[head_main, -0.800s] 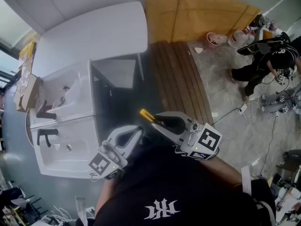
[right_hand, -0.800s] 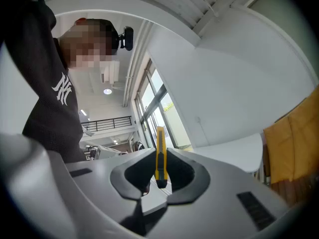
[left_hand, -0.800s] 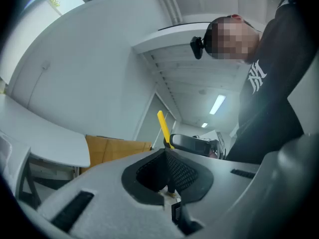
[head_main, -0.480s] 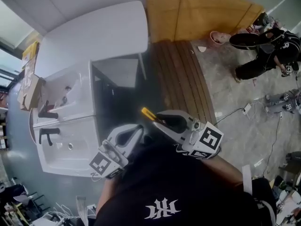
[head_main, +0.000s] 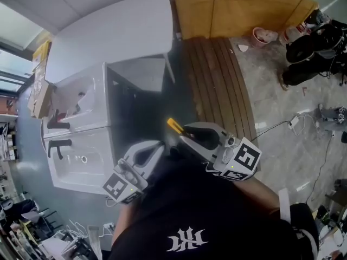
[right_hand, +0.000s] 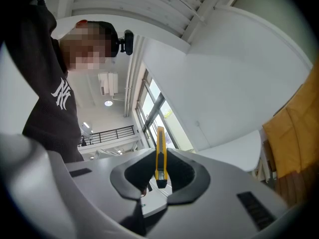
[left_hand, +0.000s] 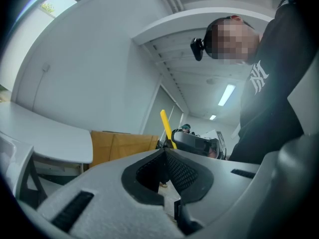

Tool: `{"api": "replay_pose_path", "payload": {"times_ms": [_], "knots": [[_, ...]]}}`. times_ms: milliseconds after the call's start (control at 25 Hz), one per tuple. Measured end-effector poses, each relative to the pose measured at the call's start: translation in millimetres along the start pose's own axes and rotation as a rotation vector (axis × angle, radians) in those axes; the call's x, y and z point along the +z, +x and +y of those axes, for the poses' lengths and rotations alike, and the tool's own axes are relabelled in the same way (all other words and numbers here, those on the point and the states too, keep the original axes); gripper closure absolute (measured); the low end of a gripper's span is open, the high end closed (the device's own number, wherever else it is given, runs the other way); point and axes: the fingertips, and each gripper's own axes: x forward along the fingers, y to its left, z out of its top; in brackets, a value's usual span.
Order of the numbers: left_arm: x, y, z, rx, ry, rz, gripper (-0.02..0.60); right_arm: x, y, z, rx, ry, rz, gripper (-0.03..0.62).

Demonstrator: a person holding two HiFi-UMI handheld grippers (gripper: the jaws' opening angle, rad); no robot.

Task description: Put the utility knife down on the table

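Observation:
The utility knife (head_main: 174,126) is yellow and slim, and its end sticks out past my right gripper (head_main: 182,135), which is shut on it in front of my chest. In the right gripper view the knife (right_hand: 159,148) stands upright between the dark pads (right_hand: 182,176). My left gripper (head_main: 160,146) hangs just left of it, with its jaws together and nothing in them. The left gripper view shows its tips (left_hand: 164,151) meeting, and the knife (left_hand: 166,127) beyond them. The white table (head_main: 108,37) lies far ahead at the top of the head view.
White basin units (head_main: 81,118) with black taps (head_main: 57,145) stand at the left, below the table. Brown floor slats (head_main: 217,85) and a yellow-brown board (head_main: 244,7) are at the upper right. A person in black (head_main: 317,50) and cables (head_main: 282,126) are on the floor at the right.
Both grippers sit slightly lower and further right in the head view, and the table has shifted with them. The knife stays gripped. The person at the far right has moved.

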Motion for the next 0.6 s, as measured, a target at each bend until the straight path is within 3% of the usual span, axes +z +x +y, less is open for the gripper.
{"api": "replay_pose_path", "payload": {"times_ms": [320,600], "knots": [[-4,16,32,0.059,0.01,0.028,0.575,-2,-14,-53,-0.029,0.013,0.03,0.539],[0,23,92,0.003,0.015,-0.004,0.575,-10,28,-80,-0.055,-0.002,0.048,0.539]]}}
